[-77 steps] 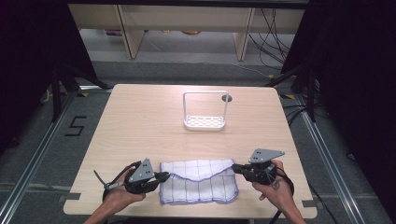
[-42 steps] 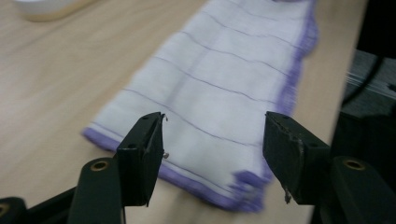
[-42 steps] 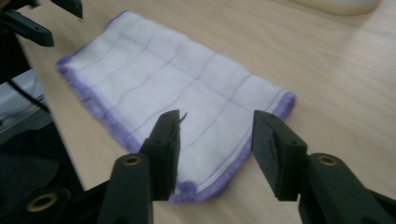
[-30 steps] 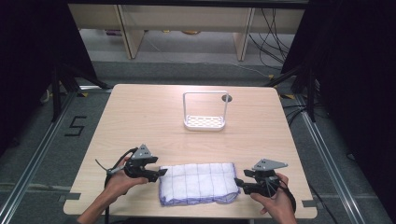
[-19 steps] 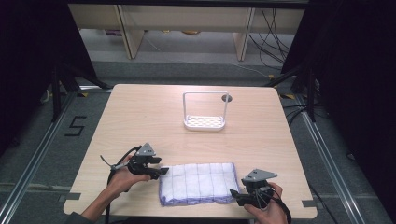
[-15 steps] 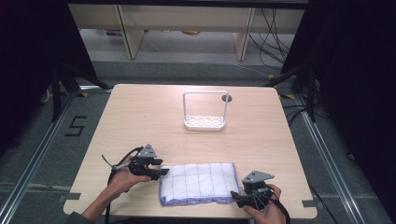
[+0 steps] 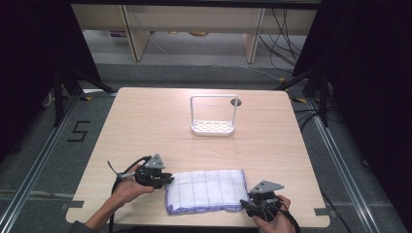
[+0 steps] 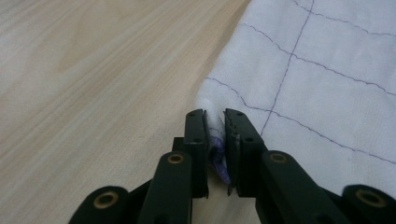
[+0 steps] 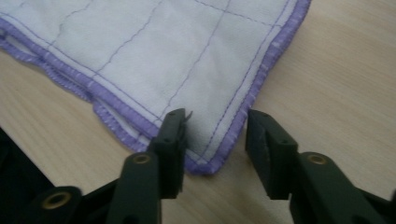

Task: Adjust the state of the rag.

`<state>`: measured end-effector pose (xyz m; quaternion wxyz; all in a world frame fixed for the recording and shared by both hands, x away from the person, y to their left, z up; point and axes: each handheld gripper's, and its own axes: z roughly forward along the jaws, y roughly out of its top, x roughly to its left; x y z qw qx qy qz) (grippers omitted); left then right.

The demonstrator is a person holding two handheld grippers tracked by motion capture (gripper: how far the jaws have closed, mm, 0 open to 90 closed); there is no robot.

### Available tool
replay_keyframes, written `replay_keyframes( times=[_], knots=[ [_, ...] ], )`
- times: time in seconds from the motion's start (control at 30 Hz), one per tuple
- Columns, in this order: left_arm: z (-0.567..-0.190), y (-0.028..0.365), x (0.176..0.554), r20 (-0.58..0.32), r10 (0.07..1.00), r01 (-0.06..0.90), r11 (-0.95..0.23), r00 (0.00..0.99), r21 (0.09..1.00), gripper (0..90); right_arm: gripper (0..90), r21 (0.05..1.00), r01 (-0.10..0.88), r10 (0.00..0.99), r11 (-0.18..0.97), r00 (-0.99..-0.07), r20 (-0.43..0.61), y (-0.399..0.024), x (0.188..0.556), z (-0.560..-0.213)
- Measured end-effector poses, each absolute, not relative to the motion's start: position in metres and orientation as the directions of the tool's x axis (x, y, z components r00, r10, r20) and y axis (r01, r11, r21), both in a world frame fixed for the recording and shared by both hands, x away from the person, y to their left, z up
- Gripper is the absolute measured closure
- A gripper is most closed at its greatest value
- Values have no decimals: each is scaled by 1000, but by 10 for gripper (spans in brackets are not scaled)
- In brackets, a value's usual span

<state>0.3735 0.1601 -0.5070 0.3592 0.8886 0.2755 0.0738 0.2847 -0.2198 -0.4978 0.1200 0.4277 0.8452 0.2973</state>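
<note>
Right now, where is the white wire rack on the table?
In the high view the rack stands at the far middle of the table, well beyond the folded cloth that lies at the near edge.

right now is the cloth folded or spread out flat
Folded: the cloth shows doubled purple hems stacked along its near edge, and a rounded fold by the left gripper.

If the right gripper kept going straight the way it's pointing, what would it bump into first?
Most likely the cloth. The right gripper points at its purple-edged corner, which already lies between the jaws; they have just been closing but do not yet pinch it. Going on, it would slide over or push the cloth, though depth is hard to judge.
</note>
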Motion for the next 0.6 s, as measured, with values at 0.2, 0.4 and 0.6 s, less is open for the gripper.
replay_keyframes(
  times=[0.2, 0.4, 0.6],
  knots=[
    [-507, 160, 370, -39, 525, 406, -606, 850, 684, 831, 740, 630, 640, 781, 441, -619, 82, -221, 285, -501],
    [-507, 160, 367, -22, 527, 393, -606, 850, 692, 838, 831, 635, 637, 752, 438, -647, 130, -224, 292, -501],
    [-509, 164, 358, -39, 558, 420, -575, 829, 702, 839, 844, 625, 629, 741, 463, -662, 117, -229, 313, -498]
  ],
)
